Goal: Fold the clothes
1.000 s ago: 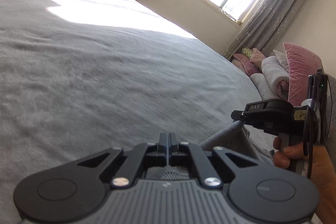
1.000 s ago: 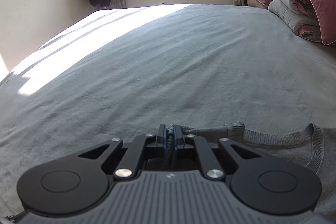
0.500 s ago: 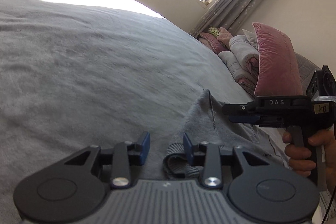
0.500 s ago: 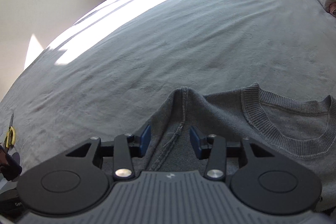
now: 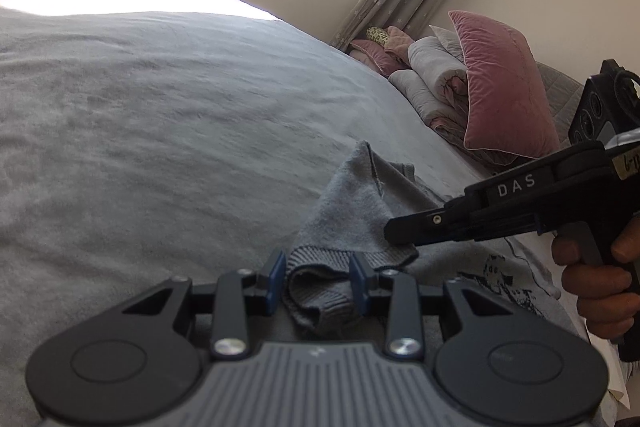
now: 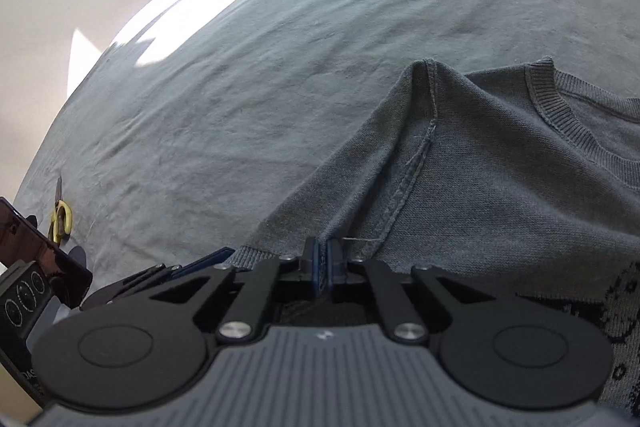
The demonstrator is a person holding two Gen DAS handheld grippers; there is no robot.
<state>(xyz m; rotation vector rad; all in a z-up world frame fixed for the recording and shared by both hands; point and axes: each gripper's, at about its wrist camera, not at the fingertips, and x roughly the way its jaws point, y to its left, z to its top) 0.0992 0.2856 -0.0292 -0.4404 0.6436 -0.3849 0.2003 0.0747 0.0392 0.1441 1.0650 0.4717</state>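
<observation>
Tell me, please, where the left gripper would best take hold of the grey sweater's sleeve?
Grip the ribbed cuff, coming straight along the bed from the sleeve's free end. The cuff lies bunched and raised between the open left gripper, so its thick knit edge offers a firm bite, while the right gripper pinches the sleeve fabric further up.

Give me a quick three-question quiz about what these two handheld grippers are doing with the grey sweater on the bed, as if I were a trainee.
1. True or false: the left gripper is clamped tight on the sweater.
2. Which gripper is pinching the fabric near the shoulder seam? A) left B) right C) neither
3. What small yellow-handled thing lies on the bed cover at the far left of the right wrist view?

Key:
1. False: its jaws stand open around the ribbed cuff.
2. B: the right gripper is shut on the fabric.
3. It looks like scissors.
</observation>
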